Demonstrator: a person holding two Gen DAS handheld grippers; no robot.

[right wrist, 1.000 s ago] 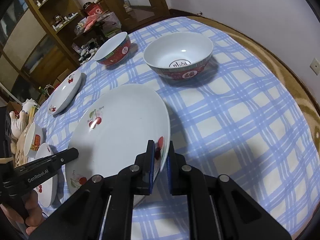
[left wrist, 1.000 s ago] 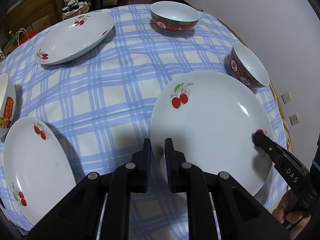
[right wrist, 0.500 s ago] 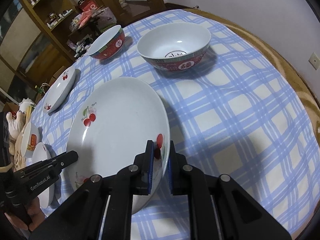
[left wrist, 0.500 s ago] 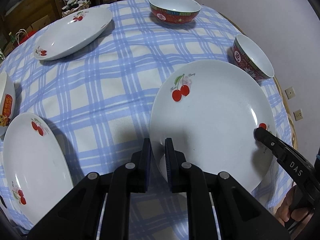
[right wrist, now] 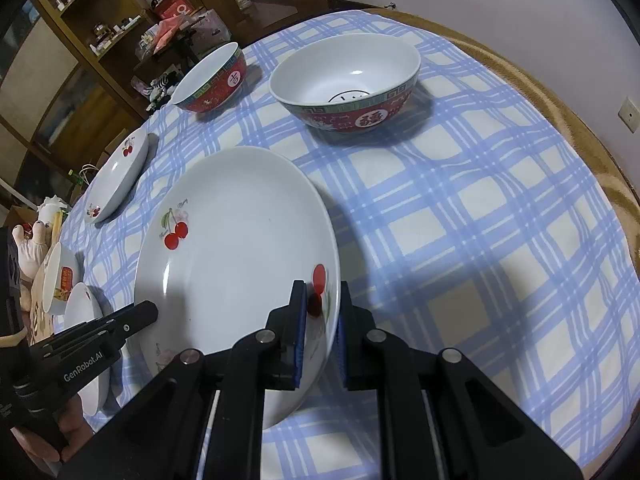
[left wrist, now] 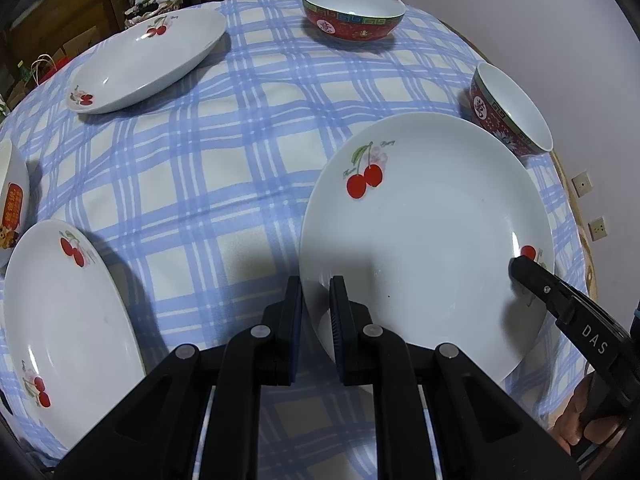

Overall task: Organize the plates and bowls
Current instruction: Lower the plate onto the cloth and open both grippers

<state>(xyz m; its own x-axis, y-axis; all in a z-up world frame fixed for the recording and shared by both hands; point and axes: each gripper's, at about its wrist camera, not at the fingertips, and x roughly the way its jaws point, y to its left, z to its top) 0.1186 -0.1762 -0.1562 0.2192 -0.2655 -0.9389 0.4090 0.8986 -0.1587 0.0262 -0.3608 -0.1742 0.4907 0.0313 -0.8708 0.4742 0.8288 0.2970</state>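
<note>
Right wrist view, white cherry-printed plate (right wrist: pixel 240 264), both tools pinching its rim

white cherry-printed plate (left wrist: pixel 432 232), blue-checked tablecloth (left wrist: pixel 224 168)

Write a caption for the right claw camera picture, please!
Both claws grip one cherry plate over the checked tablecloth.

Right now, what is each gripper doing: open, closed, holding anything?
Left gripper: closed on the near rim of the cherry plate.
Right gripper: closed on the same plate's opposite rim.
</note>
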